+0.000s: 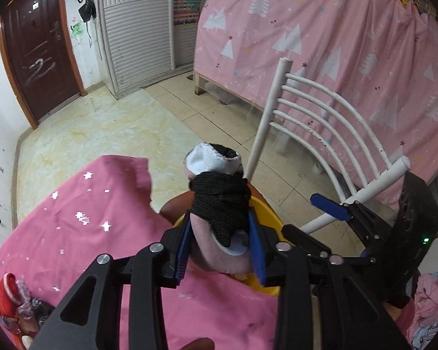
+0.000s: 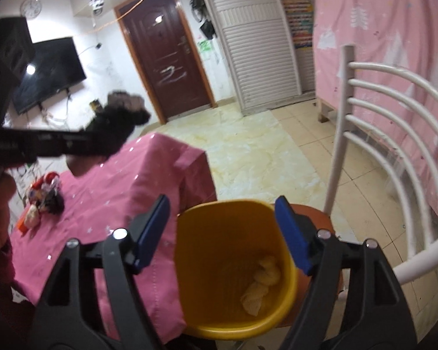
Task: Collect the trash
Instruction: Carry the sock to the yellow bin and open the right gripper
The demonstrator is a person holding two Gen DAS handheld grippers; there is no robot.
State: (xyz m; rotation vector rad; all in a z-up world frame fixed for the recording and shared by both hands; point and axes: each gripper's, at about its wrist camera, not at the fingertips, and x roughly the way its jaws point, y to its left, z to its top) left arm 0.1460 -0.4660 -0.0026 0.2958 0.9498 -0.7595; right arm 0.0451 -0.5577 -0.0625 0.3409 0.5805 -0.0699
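Observation:
My left gripper (image 1: pixel 220 248) is shut on a bundle (image 1: pixel 219 198): pink and white cloth wrapped in black knit, standing upright between the blue pads. Right behind it shows the rim of the yellow bin (image 1: pixel 267 211). In the right wrist view the bin (image 2: pixel 189 250) stands on a brown chair seat, with a crumpled cream scrap (image 2: pixel 262 283) at its bottom. My right gripper (image 2: pixel 222 201) hangs open and empty above the bin's mouth. The left gripper (image 2: pixel 87 140) and its bundle (image 2: pixel 116 116) appear blurred at the left. The right gripper (image 1: pixel 299 213) shows at the right of the left wrist view.
A pink star-print cloth (image 1: pixel 81 218) covers the table beside the bin. A heap of red and mixed items (image 2: pixel 46 195) lies on its far left part. The chair's white barred back (image 2: pixel 394 116) rises behind the bin. A pink curtain (image 1: pixel 321 43) and tiled floor lie beyond.

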